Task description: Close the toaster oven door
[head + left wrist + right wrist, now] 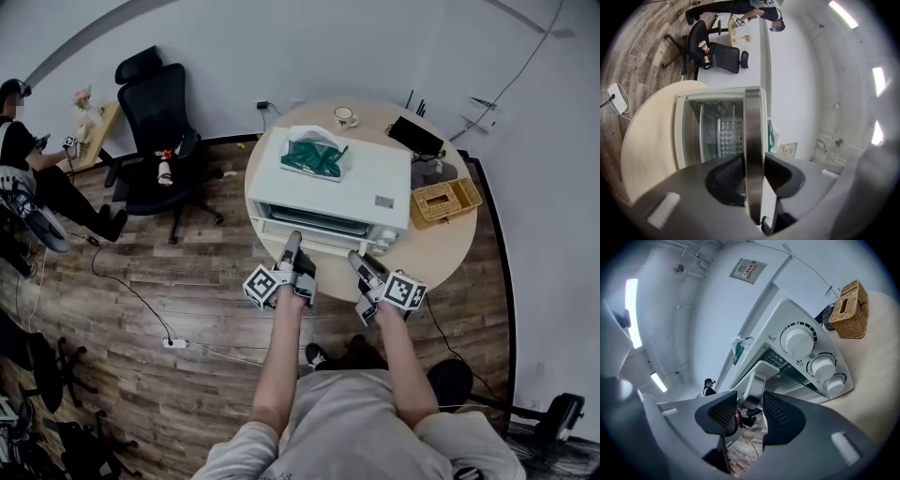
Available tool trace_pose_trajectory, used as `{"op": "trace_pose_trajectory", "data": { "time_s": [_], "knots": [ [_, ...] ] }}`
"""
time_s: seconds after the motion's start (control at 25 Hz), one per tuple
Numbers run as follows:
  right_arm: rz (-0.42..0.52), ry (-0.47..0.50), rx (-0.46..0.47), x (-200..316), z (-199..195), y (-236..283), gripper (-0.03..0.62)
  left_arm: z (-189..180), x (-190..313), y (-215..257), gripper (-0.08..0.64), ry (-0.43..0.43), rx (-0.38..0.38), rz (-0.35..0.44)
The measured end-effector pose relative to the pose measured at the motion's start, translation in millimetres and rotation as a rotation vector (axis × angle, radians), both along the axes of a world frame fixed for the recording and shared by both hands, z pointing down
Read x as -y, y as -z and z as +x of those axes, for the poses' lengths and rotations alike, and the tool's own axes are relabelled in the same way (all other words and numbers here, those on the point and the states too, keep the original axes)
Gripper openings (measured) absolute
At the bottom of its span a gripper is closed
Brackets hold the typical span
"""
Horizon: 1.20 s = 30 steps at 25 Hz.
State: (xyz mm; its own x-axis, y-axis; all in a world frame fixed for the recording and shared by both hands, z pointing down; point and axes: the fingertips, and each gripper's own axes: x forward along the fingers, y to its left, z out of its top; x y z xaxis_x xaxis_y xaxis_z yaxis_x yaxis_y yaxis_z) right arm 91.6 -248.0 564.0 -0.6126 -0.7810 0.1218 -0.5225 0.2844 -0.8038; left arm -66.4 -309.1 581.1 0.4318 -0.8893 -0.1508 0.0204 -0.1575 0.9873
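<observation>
A white toaster oven stands on a round table, and its glass door hangs partly open toward me. In the left gripper view the door's metal handle bar runs straight between the jaws. My left gripper is shut on it, with a pad against each side. The oven's inside shows past the door. In the right gripper view the handle's white end bracket sits between the jaws of my right gripper. That gripper is open, with a gap on both sides. Both grippers reach the door's front edge.
On the oven lies a green bag. A wicker basket, a cup and a black device share the table. Three knobs sit at the oven's right. A black office chair and a seated person are at the left.
</observation>
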Motion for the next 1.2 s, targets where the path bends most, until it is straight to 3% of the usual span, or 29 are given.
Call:
{"op": "trace_pose_trajectory", "data": {
  "time_s": [0.96, 1.2],
  "knots": [
    [0.007, -0.042, 0.065, 35, 12, 13, 0.166, 13, 37, 12, 0.164, -0.02, -0.007, -0.004],
    [0.013, -0.03, -0.004, 27, 13, 14, 0.166, 11, 39, 13, 0.164, -0.009, 0.008, -0.005]
  ]
}}
